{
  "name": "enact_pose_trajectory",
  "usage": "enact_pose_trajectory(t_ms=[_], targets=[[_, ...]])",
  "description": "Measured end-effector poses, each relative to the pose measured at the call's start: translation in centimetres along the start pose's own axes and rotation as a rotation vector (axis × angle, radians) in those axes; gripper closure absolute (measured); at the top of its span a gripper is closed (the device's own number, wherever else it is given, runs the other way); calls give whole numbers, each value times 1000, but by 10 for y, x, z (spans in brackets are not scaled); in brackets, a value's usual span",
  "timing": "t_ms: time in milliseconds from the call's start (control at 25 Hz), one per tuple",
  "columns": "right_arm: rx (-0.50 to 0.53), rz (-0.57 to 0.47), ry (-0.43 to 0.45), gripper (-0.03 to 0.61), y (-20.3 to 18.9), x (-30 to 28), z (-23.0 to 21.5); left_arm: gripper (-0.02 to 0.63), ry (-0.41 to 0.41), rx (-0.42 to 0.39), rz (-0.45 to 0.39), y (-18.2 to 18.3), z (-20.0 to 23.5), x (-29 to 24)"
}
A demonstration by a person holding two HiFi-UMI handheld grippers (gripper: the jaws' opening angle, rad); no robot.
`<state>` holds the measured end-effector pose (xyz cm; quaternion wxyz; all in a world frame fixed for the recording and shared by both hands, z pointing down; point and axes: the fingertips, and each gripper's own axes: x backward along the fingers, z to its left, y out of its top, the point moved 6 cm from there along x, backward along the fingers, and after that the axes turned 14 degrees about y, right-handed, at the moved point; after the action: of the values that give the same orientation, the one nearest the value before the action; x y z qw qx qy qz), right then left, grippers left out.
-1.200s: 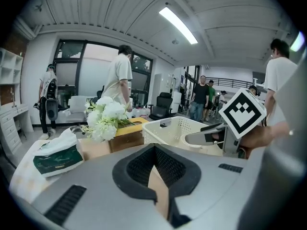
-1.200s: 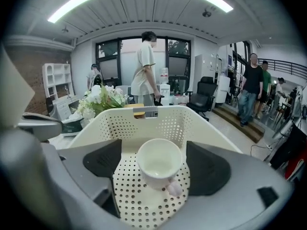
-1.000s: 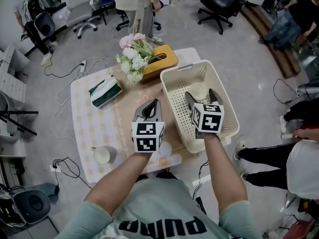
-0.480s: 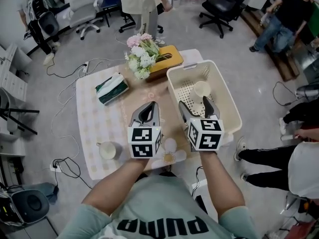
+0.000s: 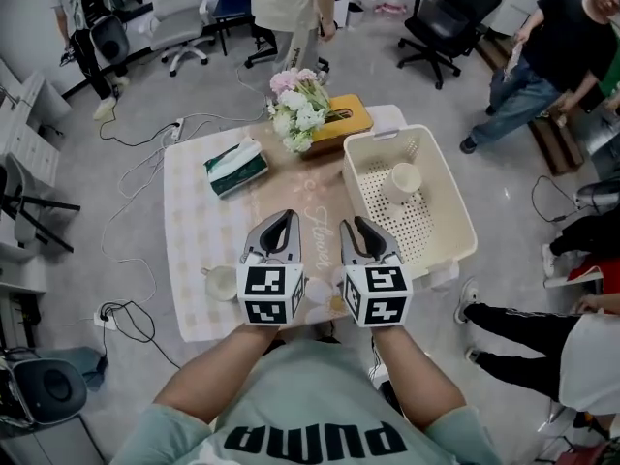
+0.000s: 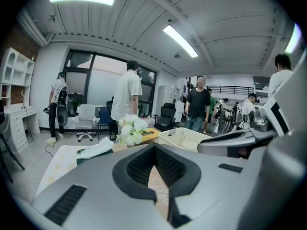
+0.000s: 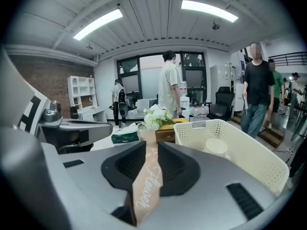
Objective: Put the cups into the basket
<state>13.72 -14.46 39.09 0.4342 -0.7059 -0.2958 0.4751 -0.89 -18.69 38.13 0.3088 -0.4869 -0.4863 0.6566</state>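
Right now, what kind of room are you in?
Probably an office or lab workroom: a black swivel chair and a white office chair stand on the hard floor, cables trail across it, and long ceiling lights run overhead.

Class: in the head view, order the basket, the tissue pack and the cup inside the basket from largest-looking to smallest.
1. basket
2. tissue pack
3. cup
None of them look alike in size.

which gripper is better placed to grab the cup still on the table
Left. The remaining cup sits on the table just left of the left gripper. The right gripper, jaws just closed further on nothing, is on the far side, nearer the basket.
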Motion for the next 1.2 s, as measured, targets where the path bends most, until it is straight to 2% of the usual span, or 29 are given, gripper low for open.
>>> enact_pose_trajectory(t_ms=[40, 160, 400, 640, 960, 1200], targets=[[4, 4, 15, 506, -1, -1, 9, 615, 6, 4, -3, 0, 5, 6], [28, 11, 71, 539, -2, -2, 37, 615, 30, 21, -8, -1, 21, 26], [106, -4, 211, 555, 1, -6, 99, 615, 105, 51, -29, -5, 64, 70], [172, -4, 311, 557, -2, -13, 146, 615, 225, 70, -22, -25, 111, 112], [195, 36, 364, 558, -23, -26, 176, 617, 328, 93, -24, -47, 150, 145], [203, 59, 376, 558, -39, -33, 188, 617, 342, 84, -16, -61, 165, 153]])
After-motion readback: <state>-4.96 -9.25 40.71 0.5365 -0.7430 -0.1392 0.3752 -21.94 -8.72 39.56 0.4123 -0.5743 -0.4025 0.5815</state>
